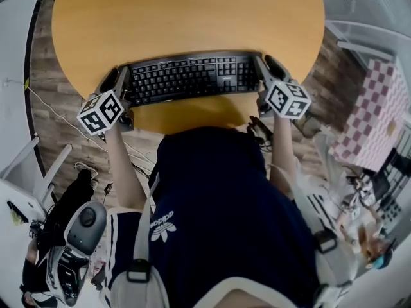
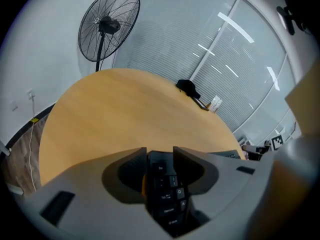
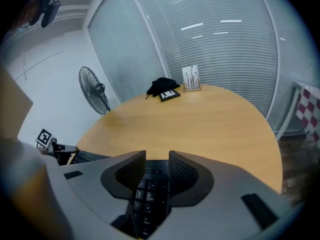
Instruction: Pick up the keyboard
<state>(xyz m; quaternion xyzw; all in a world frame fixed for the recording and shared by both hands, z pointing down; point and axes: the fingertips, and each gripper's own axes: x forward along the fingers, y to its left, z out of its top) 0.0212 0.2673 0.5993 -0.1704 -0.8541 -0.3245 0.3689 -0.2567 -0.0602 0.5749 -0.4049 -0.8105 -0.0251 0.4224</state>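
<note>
While left tongs and right tongs gape astride it, black keyboard lies flat.

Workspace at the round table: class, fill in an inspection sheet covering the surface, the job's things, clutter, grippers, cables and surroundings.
Surface: round wooden table, pale top.
Job's things: black keyboard, lying flat near the table's near edge.
Clutter: black item and small card stand at the far edge.
Grippers: left gripper open, with the keyboard's left end between its jaws; right gripper open, with the number-pad end between its jaws; keyboard not yet lifted.
Cables: thin white cable on the floor left of the table.
Surroundings: standing fan, blinds behind glass, wood-plank floor, pink checked item at the right.
</note>
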